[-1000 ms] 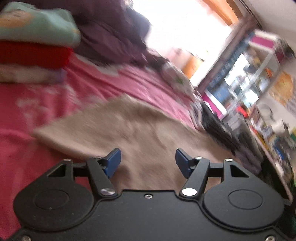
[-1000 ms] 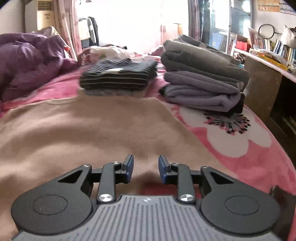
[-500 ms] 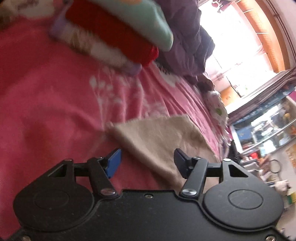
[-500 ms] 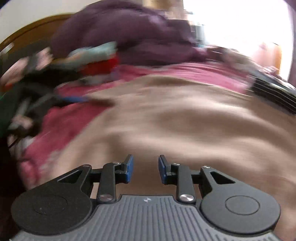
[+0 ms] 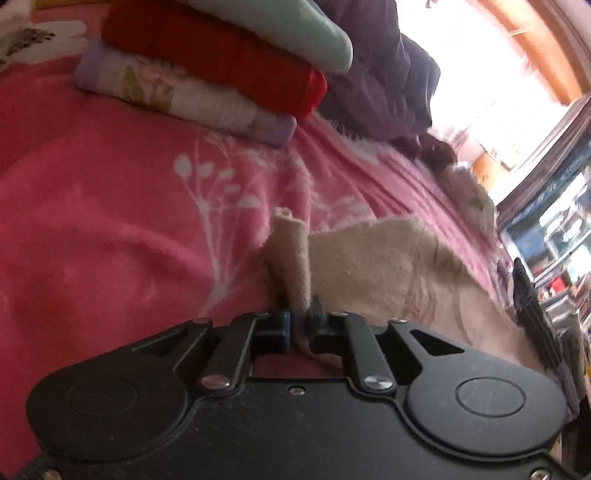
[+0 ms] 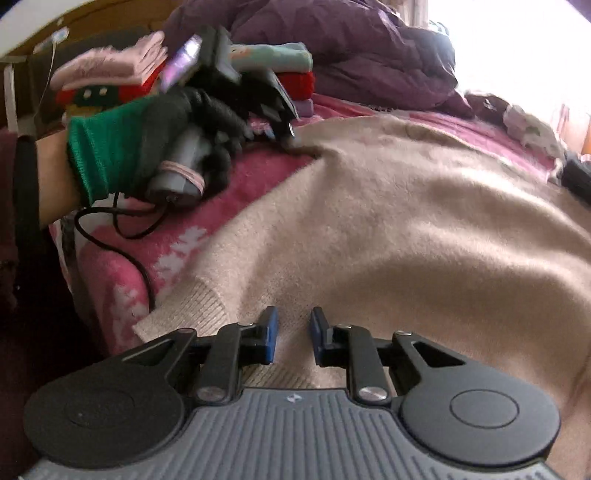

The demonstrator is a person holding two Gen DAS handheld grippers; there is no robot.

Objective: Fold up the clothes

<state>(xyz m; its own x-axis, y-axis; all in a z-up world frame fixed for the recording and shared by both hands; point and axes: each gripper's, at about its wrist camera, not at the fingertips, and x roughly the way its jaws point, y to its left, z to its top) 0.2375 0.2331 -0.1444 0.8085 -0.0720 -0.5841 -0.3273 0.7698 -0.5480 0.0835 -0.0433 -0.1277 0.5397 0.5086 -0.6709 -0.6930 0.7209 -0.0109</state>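
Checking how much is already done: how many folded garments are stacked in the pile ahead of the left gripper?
3 visible: a mint one on top, a red one beneath, a floral white one at the bottom. The frame cuts the top, so more may be hidden.

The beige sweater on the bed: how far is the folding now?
Done: a folded stack lies on the pink blanket. In hand: the left hand-held gripper pinches an edge of the beige sweater. Left: the sweater is spread flat, and the right hand-held gripper is open above its hem.

- bed with pink flowered blanket under strong daylight
- bright window, overexposed, behind a purple quilt
- wooden headboard
- crowded shelves at the right
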